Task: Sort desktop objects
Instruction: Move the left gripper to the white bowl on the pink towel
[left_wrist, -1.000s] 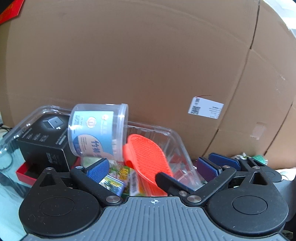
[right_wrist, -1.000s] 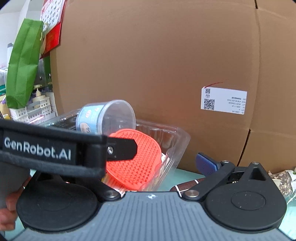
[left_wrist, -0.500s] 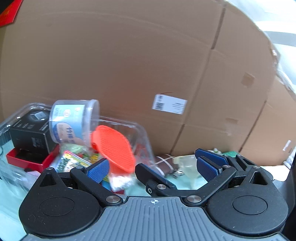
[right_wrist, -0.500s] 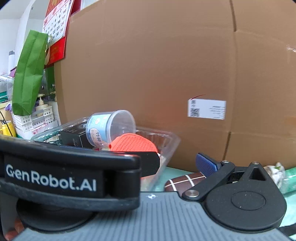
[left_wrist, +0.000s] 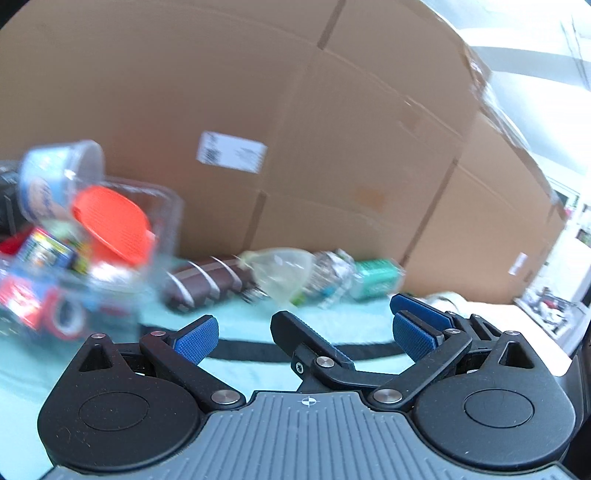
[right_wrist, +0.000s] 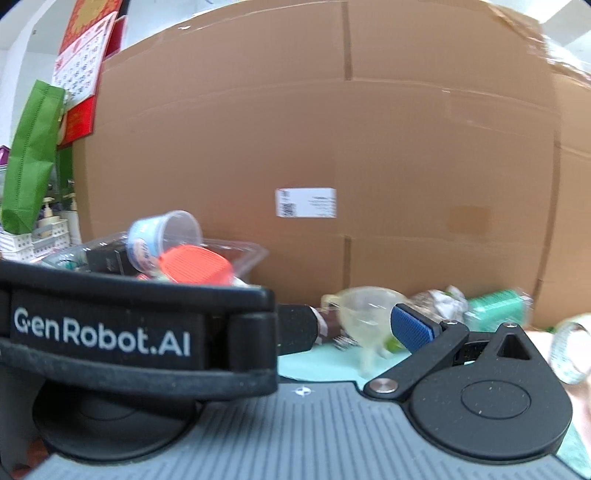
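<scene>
Swinging rightward away from clear plastic bin (left_wrist: 168, 206) holding orange round brush (left_wrist: 110, 221), left gripper (left_wrist: 299, 332) gaping wide, empty; right gripper (right_wrist: 354, 325) spreading wide beside it.

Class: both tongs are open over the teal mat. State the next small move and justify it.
Probably ease the left tongs forward toward the clear funnel: they hold nothing, and it lies loose against the brown striped box, outside the filled clear tray.

Bright, motion blur (fisheye edges)
</scene>
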